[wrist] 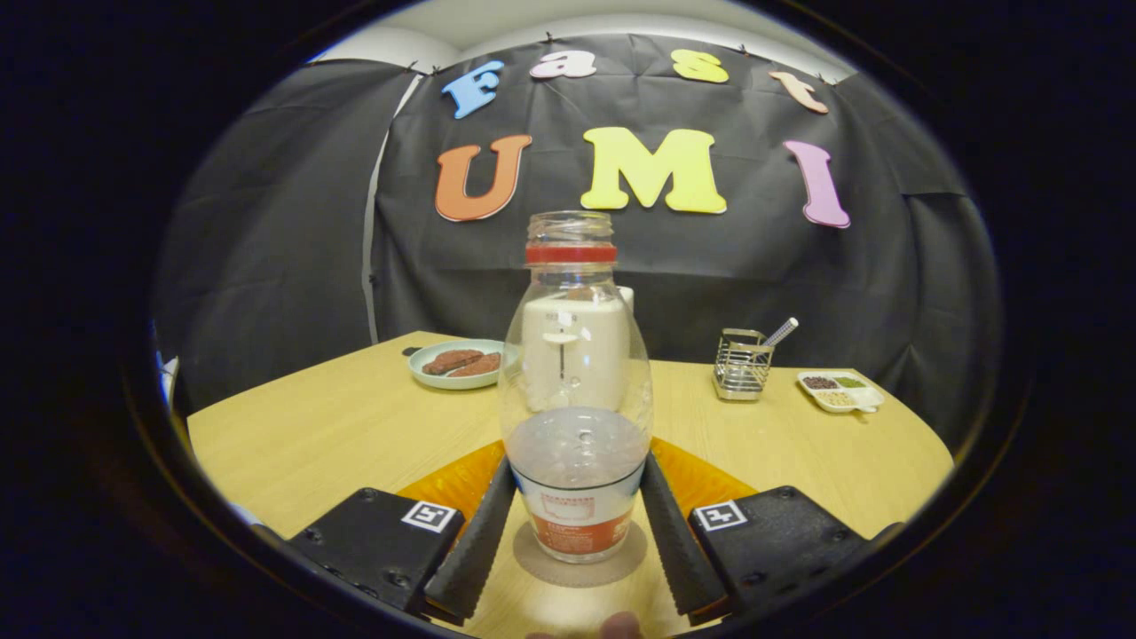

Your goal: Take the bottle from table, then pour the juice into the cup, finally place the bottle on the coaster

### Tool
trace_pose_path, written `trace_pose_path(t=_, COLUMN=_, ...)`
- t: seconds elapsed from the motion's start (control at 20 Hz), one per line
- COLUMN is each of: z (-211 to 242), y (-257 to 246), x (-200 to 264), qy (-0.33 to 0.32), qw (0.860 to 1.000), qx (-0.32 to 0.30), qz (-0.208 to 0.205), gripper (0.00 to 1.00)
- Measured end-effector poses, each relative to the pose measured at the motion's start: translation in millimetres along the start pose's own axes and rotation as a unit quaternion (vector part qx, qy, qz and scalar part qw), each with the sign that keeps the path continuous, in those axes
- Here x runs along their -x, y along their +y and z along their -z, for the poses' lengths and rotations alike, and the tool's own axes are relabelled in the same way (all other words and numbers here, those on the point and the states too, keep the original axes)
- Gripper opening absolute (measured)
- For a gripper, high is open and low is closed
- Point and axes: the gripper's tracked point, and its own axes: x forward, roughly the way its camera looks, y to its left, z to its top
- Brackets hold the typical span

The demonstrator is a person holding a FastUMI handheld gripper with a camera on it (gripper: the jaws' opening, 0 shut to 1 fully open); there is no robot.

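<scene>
The clear bottle [575, 417] is standing upright on the round coaster [581, 561] on the wooden worktop [337, 426], sitting between the gripper [577, 524] fingers [475, 541], which are flanking its lower body on both sides (whether they are pressing or just touching I cannot tell). The white cup [577, 351] is showing through the bottle at 12 o'clock. A plate [457, 364] is lying at 11 o'clock, and a wire holder [742, 364] and a small tray [840, 391] are sitting at 2 o'clock.
</scene>
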Motion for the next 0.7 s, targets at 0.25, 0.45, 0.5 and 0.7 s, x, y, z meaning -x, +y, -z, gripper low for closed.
trace_pose_path(t=0.25, z=-2, y=-4, x=4, qy=-0.006, qw=1.0, qx=-0.006, qz=0.014, gripper=1.0)
trace_pose_path(t=0.45, z=-17, y=-3, x=15, qy=-0.025, qw=0.999, qx=-0.008, qz=0.021, gripper=1.0)
trace_pose_path(t=0.5, z=-24, y=-2, x=18, qy=-0.032, qw=0.999, qx=-0.011, qz=0.021, gripper=1.0)
trace_pose_path(t=0.7, z=-70, y=-7, x=41, qy=-0.067, qw=0.997, qx=-0.02, qz=0.031, gripper=1.0)
